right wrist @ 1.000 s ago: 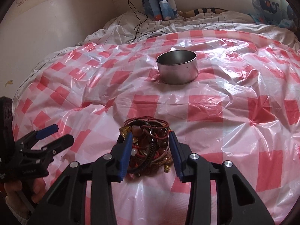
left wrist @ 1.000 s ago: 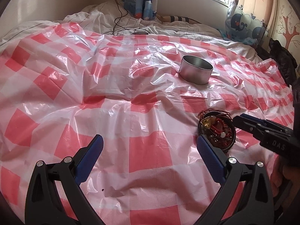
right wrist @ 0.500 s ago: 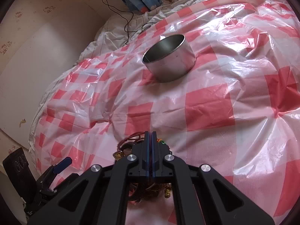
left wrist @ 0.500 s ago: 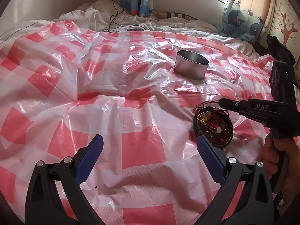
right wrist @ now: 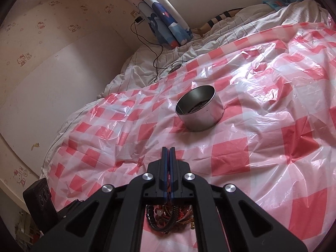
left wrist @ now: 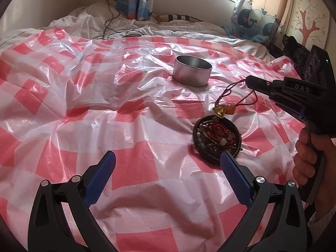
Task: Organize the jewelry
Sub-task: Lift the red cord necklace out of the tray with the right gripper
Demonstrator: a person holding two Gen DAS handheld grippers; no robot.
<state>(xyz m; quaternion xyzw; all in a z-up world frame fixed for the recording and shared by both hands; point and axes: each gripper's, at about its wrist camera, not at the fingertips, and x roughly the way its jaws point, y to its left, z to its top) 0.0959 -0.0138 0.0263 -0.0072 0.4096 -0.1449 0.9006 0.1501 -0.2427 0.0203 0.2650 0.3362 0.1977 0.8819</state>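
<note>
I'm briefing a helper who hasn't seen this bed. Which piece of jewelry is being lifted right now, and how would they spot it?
On the red-and-white checked plastic sheet, find the round metal tin; nearer the camera lies a dark jewelry pile. Above the pile's far edge hangs the red cord necklace, pinched by the right gripper. Unlike the heaped beads, it is raised and carries a gold triangular pendant.

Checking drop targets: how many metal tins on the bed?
1. The round metal tin stands open on the checkered plastic sheet, beyond the jewelry pile. The right gripper holds a red cord necklace between them.
</note>
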